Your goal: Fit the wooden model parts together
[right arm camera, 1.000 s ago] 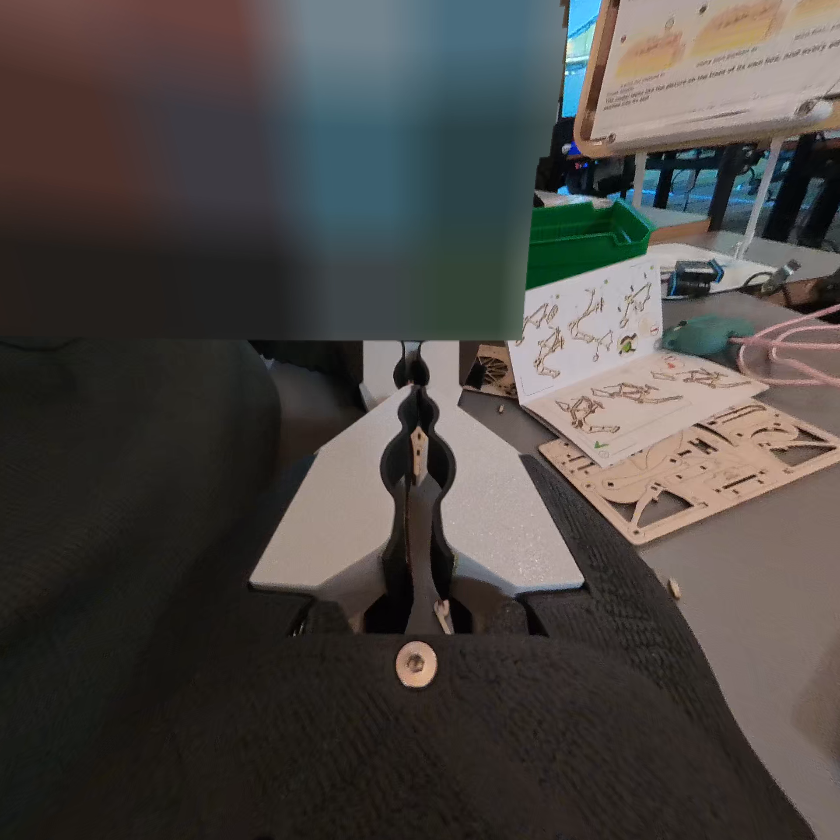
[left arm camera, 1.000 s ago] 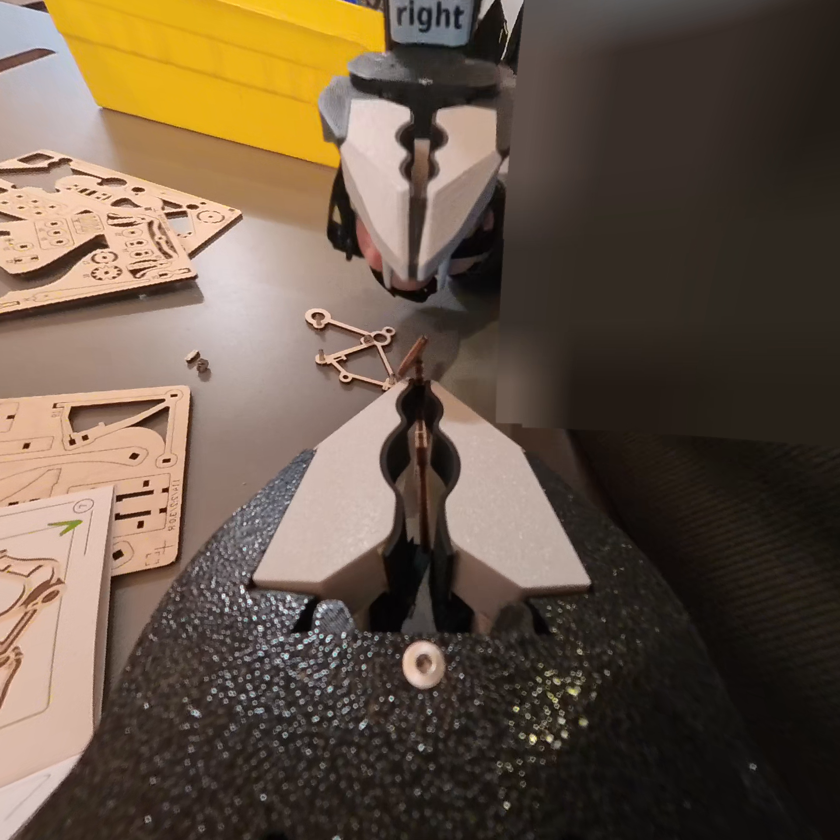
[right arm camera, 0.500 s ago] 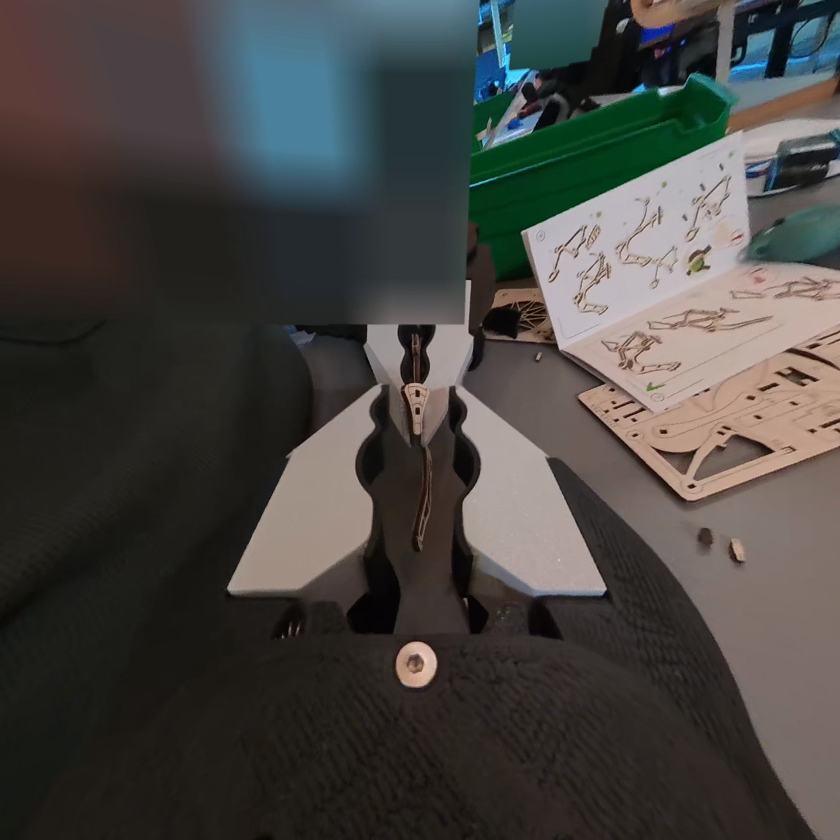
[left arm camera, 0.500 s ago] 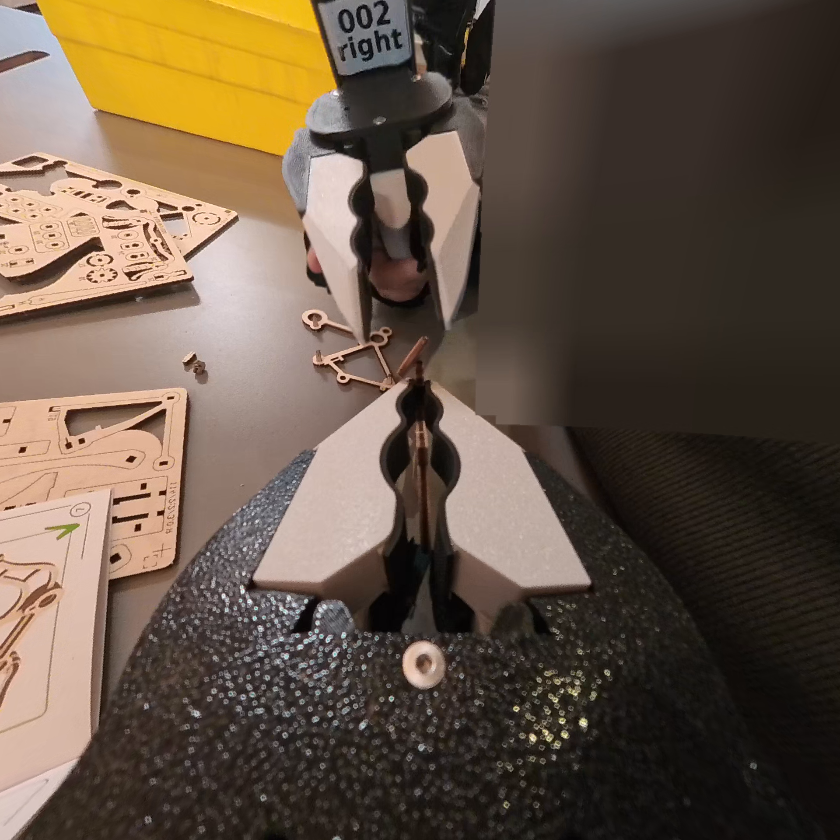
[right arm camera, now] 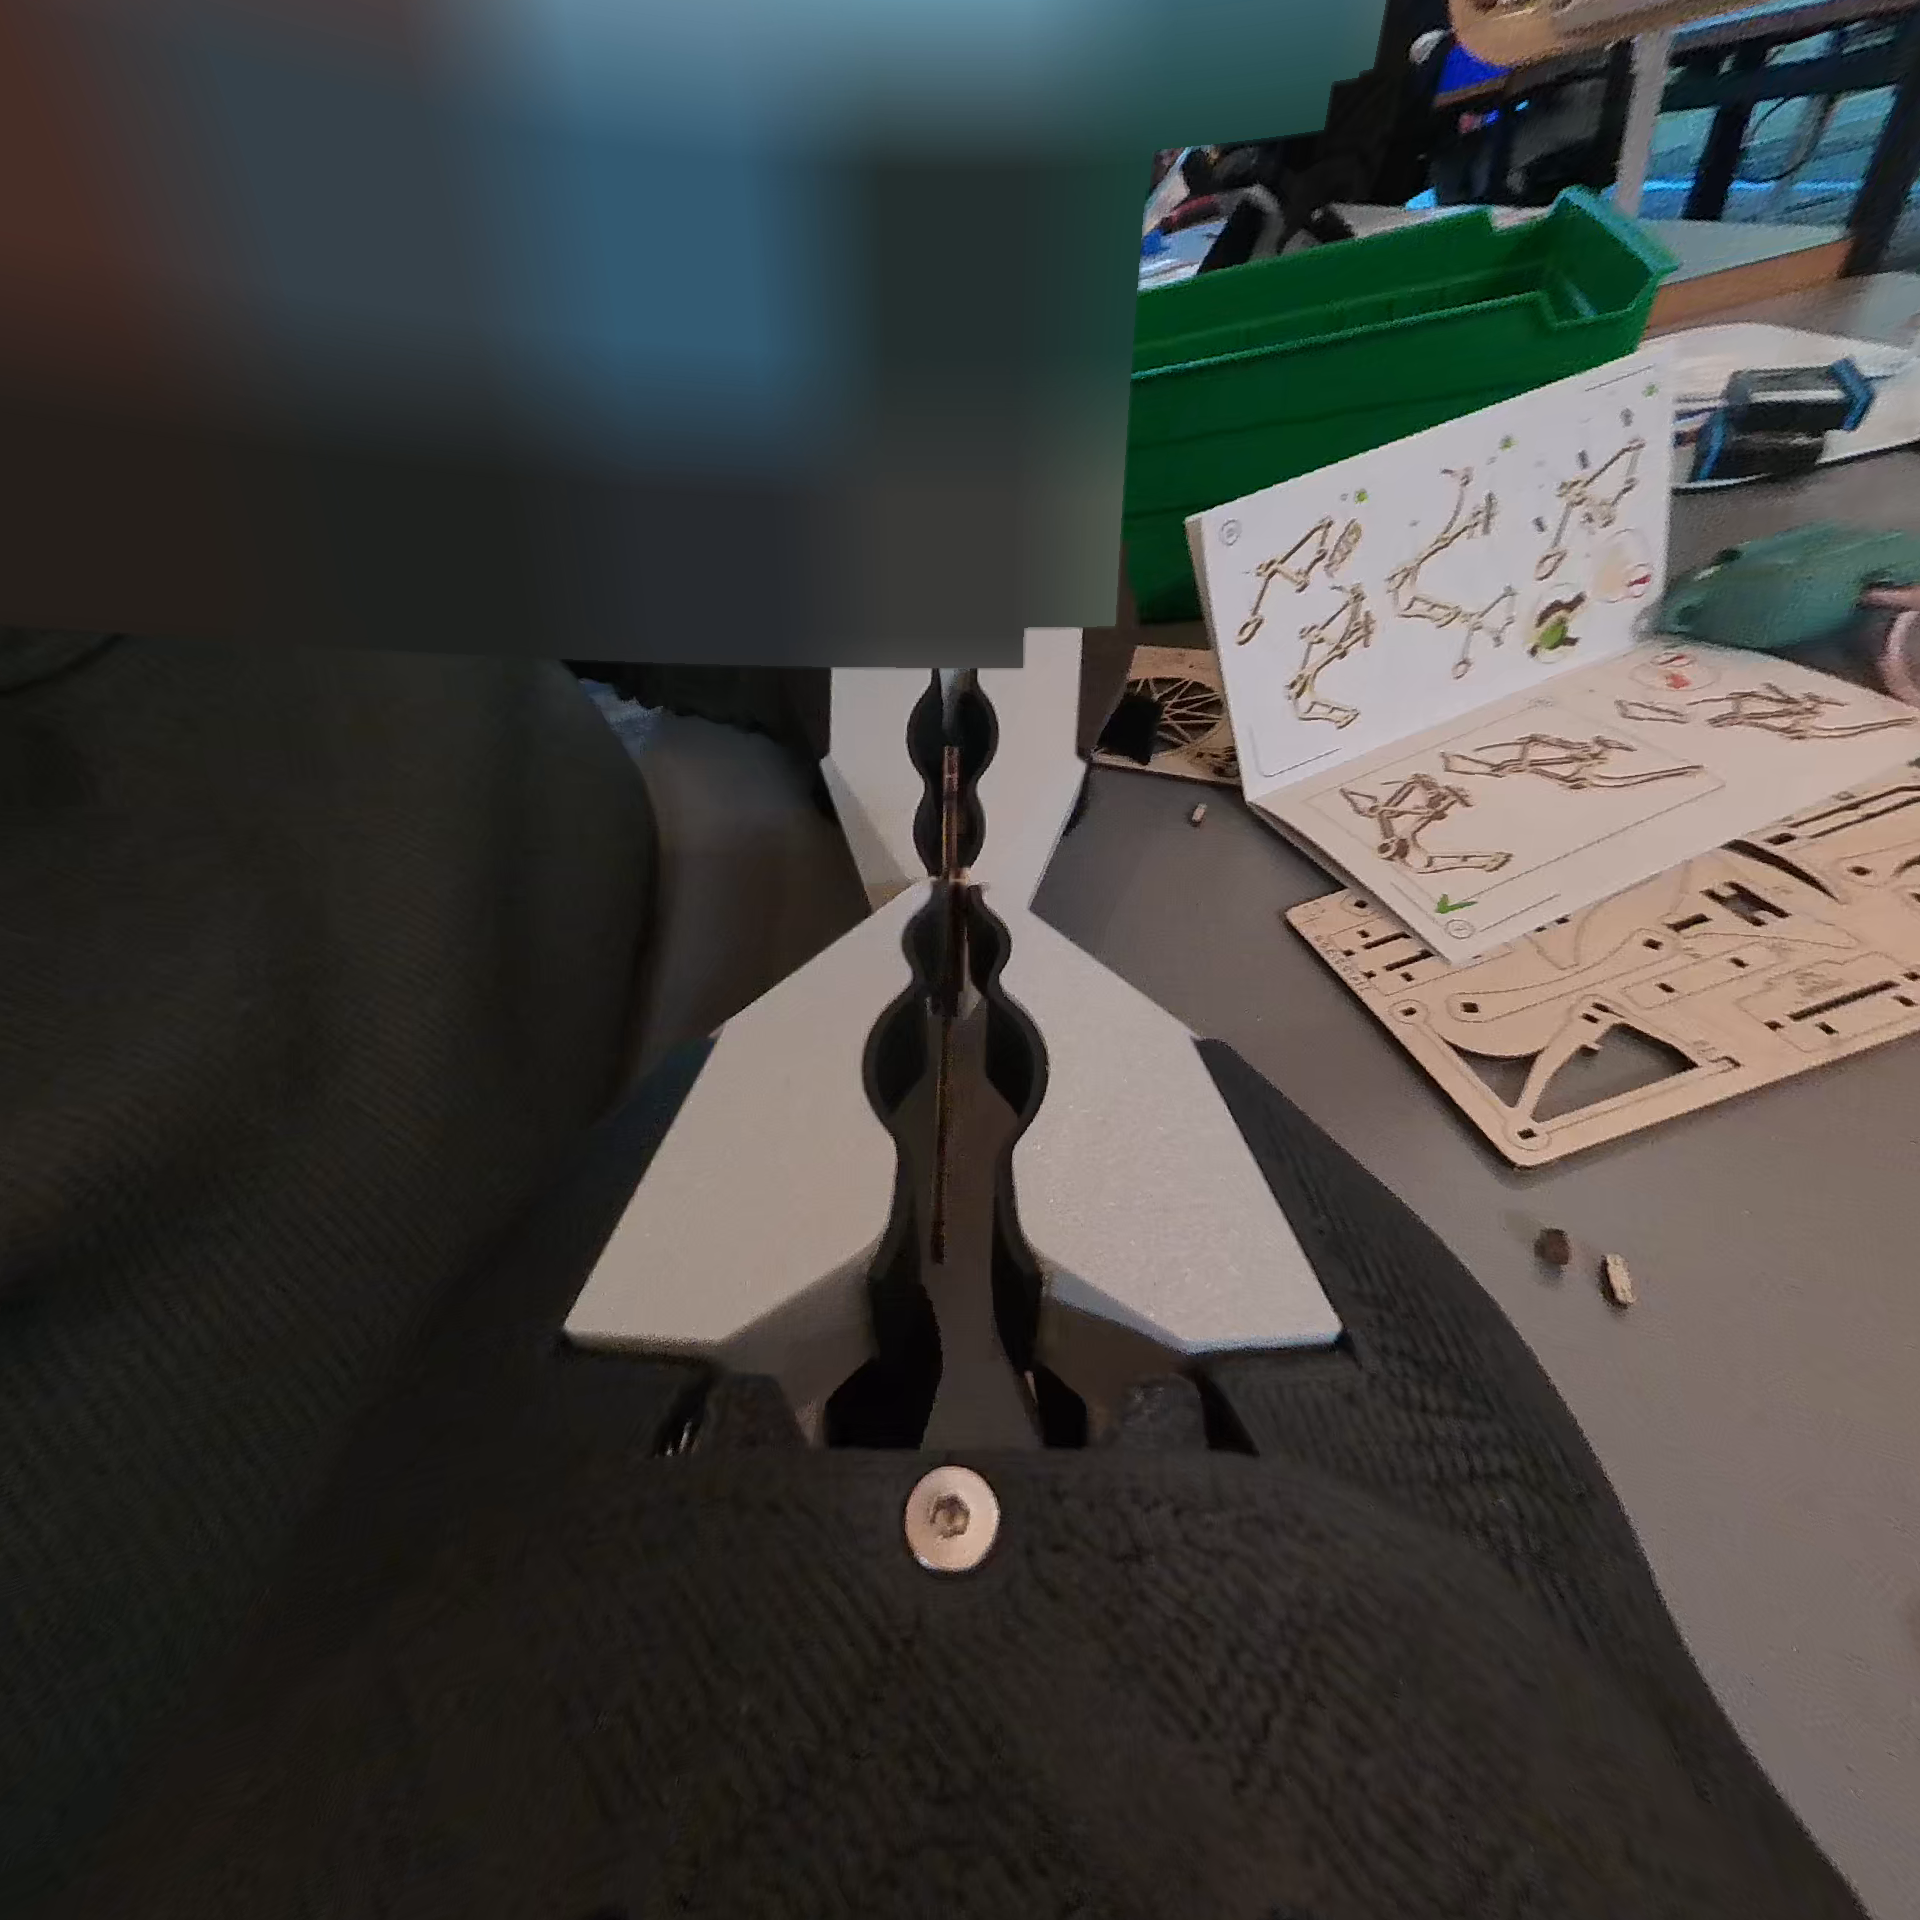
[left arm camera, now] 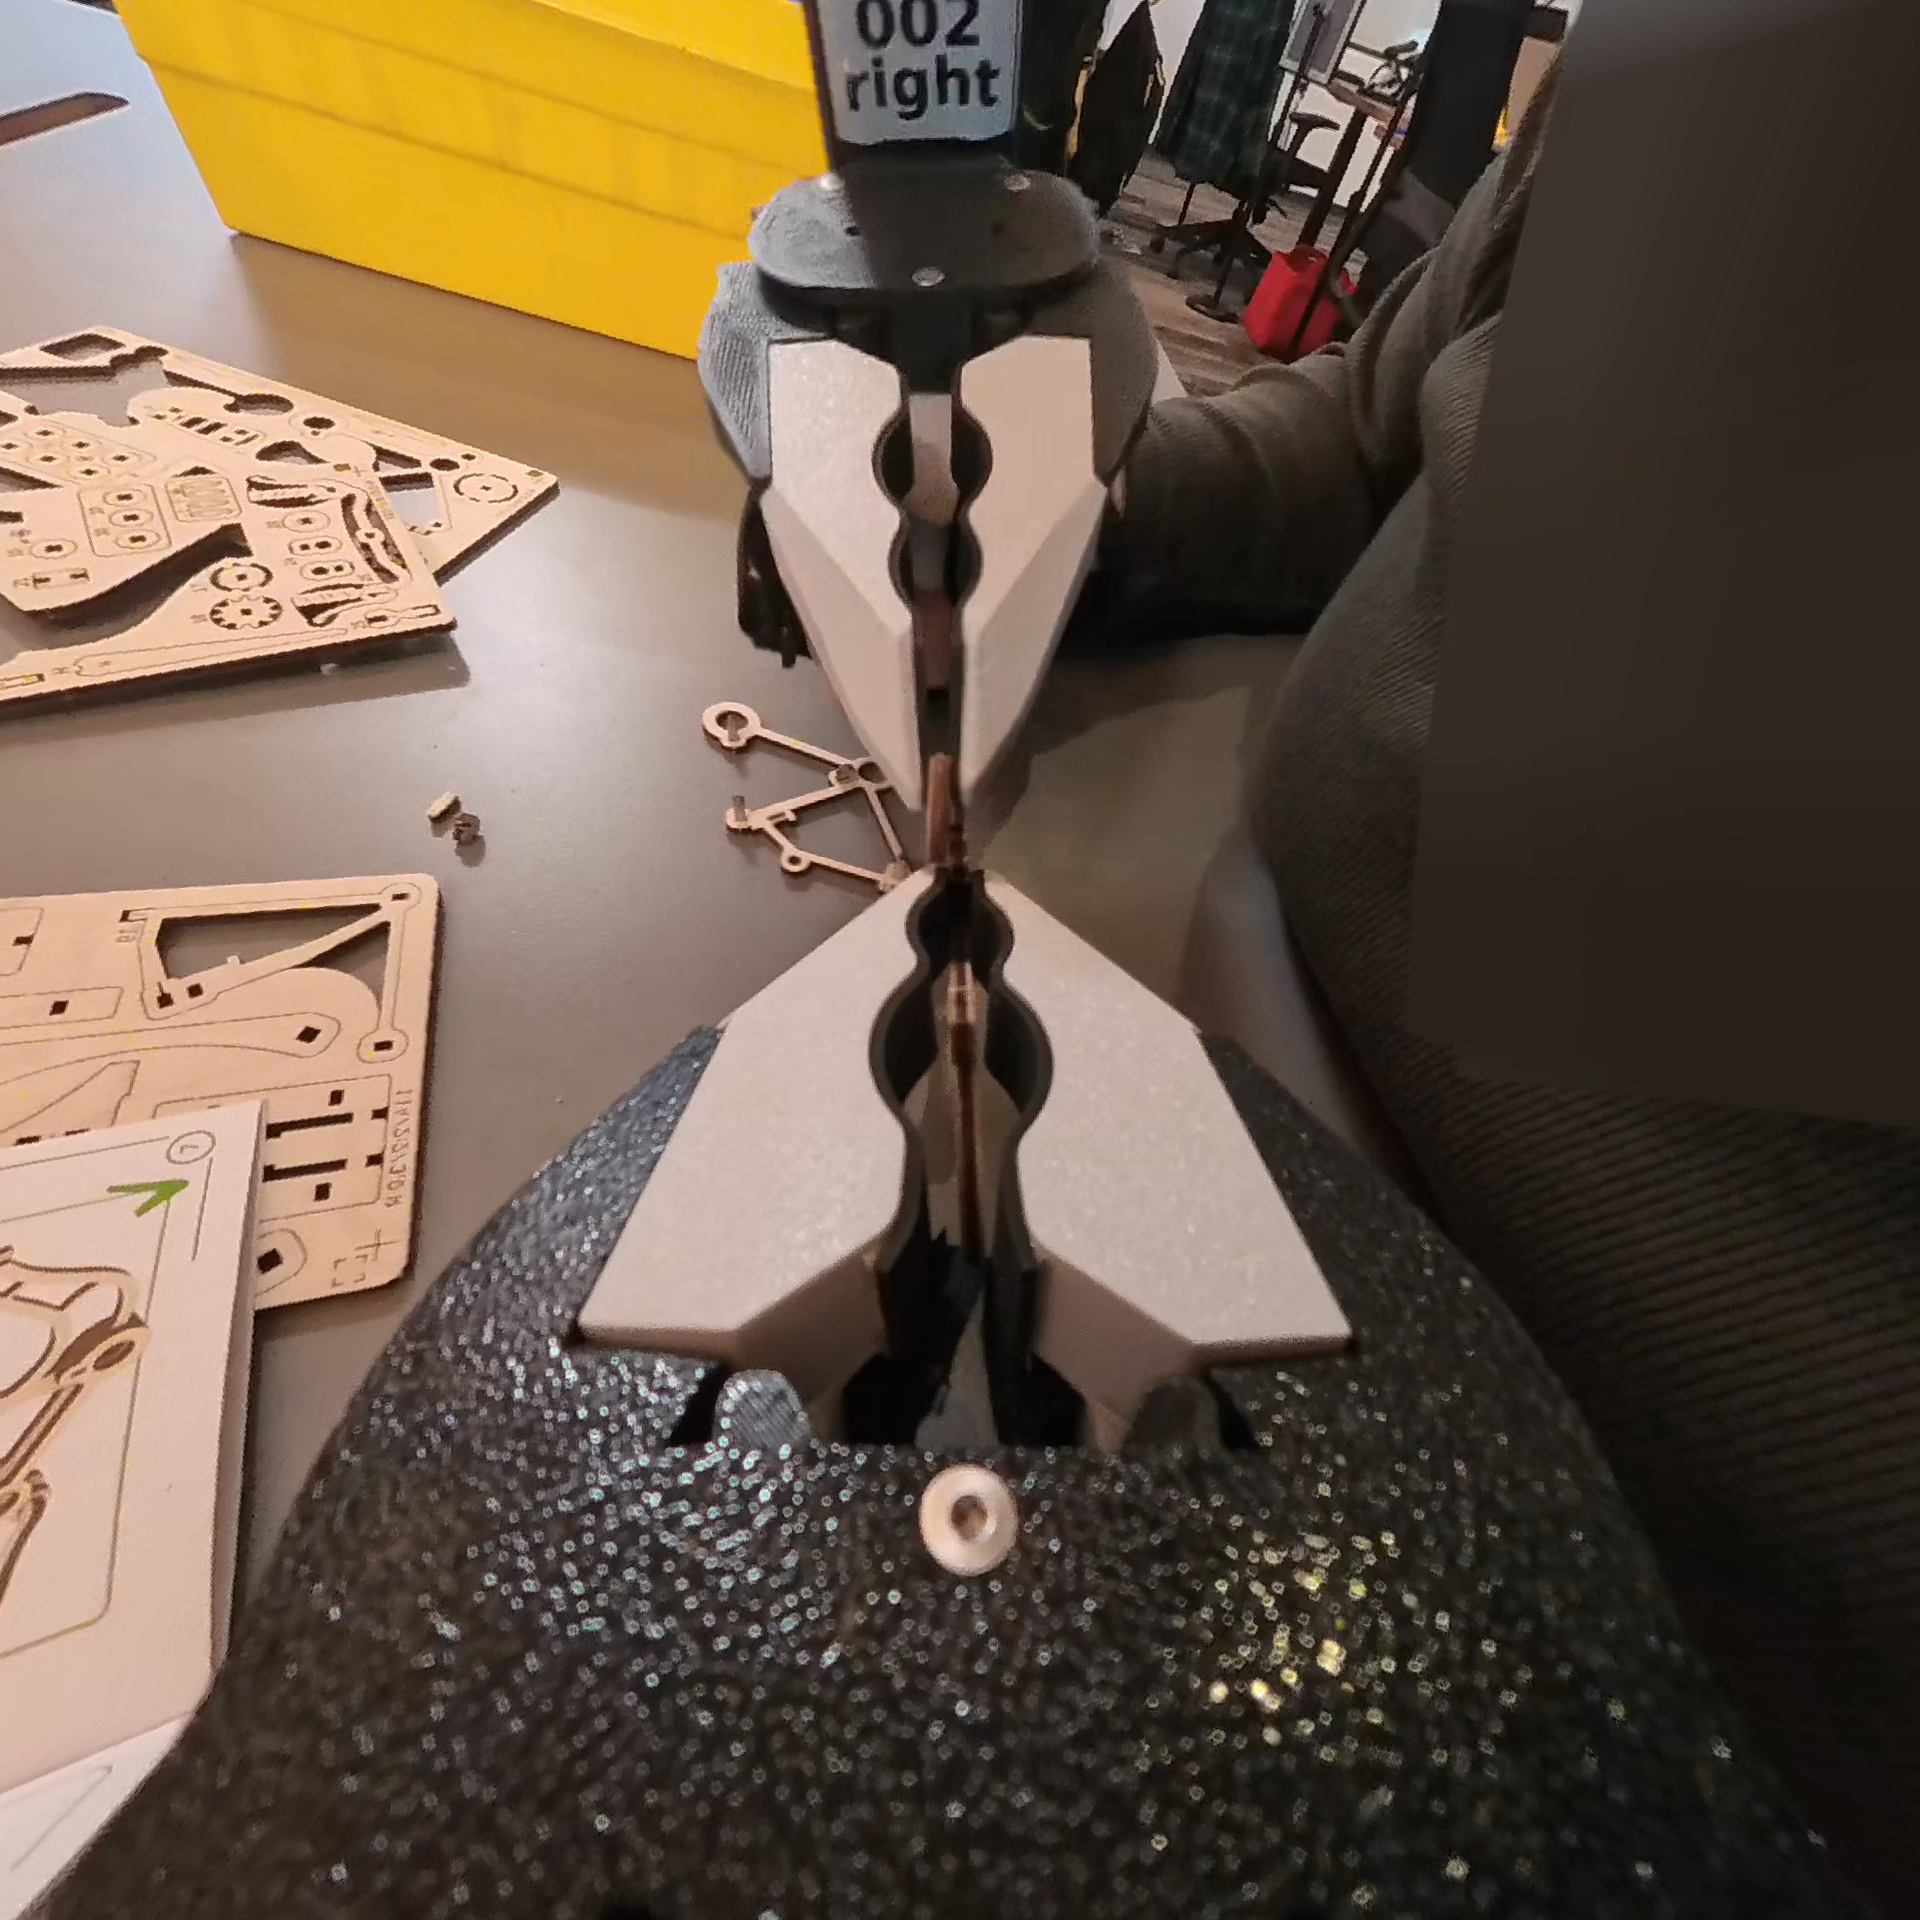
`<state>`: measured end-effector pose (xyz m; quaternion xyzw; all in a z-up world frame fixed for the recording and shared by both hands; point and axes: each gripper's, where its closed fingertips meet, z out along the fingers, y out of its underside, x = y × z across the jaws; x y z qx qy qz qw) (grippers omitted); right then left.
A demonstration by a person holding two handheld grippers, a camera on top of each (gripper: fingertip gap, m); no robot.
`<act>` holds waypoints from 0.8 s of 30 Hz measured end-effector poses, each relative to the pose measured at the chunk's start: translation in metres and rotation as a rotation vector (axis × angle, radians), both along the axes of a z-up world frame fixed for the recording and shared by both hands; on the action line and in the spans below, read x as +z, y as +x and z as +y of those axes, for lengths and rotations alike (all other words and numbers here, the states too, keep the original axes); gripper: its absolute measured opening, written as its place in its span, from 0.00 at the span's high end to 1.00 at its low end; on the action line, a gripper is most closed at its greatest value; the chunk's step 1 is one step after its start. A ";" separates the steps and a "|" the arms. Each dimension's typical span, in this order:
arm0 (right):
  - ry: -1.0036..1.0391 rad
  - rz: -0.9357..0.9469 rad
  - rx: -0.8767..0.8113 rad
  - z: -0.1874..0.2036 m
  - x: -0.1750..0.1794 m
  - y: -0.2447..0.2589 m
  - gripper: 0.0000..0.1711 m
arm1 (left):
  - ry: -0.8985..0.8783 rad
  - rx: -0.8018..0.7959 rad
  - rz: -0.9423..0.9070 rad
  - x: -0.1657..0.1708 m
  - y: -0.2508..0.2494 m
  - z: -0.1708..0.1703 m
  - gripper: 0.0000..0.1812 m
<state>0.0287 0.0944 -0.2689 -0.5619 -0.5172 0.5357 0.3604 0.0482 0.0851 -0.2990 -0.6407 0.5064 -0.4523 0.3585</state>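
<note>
My left gripper [left arm camera: 948, 878] is shut on a thin wooden part [left arm camera: 961, 1049], held edge-on between its pads. Its end sticks out past the fingertips [left arm camera: 940, 810]. My right gripper [left arm camera: 940, 764] faces it tip to tip and is shut on that protruding wood. In the right wrist view my right gripper [right arm camera: 948, 888] clamps a thin wooden strip [right arm camera: 940, 1101], and the left gripper [right arm camera: 951, 868] stands just beyond with its strip [right arm camera: 950, 810] in line. I cannot tell whether it is one part or two joined parts. Both are held just above the dark table [left arm camera: 582, 727].
A loose wooden linkage piece [left arm camera: 800, 800] and two tiny bits [left arm camera: 454, 816] lie just left of the tips. Laser-cut wooden sheets [left arm camera: 208, 520] [left arm camera: 208, 1039] [right arm camera: 1662, 987], an instruction booklet [right arm camera: 1455, 644], a yellow box [left arm camera: 468, 125] and a green bin [right arm camera: 1351, 332] surround them. A person's sleeve [left arm camera: 1351, 499] is on the right. The grippers are tip to tip, or close to it.
My right gripper was shut farther off, opened as it came down toward the left gripper's tips, and has closed on the wood sticking out there. The left gripper stayed shut and still.
</note>
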 end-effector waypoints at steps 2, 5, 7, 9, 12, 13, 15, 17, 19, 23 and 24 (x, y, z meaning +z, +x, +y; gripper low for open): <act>-0.072 0.042 -0.038 0.009 0.007 0.003 1.00 | -0.018 0.015 -0.004 0.000 -0.001 0.003 1.00; -0.151 0.038 -0.108 0.025 0.005 0.008 0.99 | -0.045 0.041 -0.009 0.000 -0.002 0.008 1.00; -0.096 -0.023 -0.174 0.035 -0.003 0.011 1.00 | -0.056 0.057 -0.014 0.001 -0.003 0.011 1.00; 0.072 -0.166 -0.260 0.050 -0.018 0.016 0.99 | -0.059 0.066 -0.020 0.001 -0.003 0.012 1.00; 0.413 -0.477 -0.415 0.084 -0.045 0.042 0.99 | -0.058 0.070 -0.021 0.001 -0.003 0.013 1.00; 0.508 -0.571 -0.455 0.093 -0.051 0.051 1.00 | -0.057 0.070 -0.021 0.002 -0.003 0.013 1.00; 0.626 -0.692 -0.493 0.104 -0.059 0.064 1.00 | -0.058 0.071 -0.021 0.001 -0.003 0.013 1.00; 0.661 -0.742 -0.489 0.107 -0.065 0.067 1.00 | -0.061 0.071 -0.020 0.001 -0.004 0.013 1.00; 0.654 -0.754 -0.459 0.103 -0.070 0.065 1.00 | -0.063 0.072 -0.020 0.001 -0.004 0.013 1.00; 0.556 -0.731 -0.406 0.093 -0.075 0.061 0.95 | -0.069 0.069 -0.018 0.001 -0.003 0.013 1.00; 0.511 -0.716 -0.411 0.092 -0.074 0.061 0.93 | -0.072 0.068 -0.018 0.001 -0.004 0.013 1.00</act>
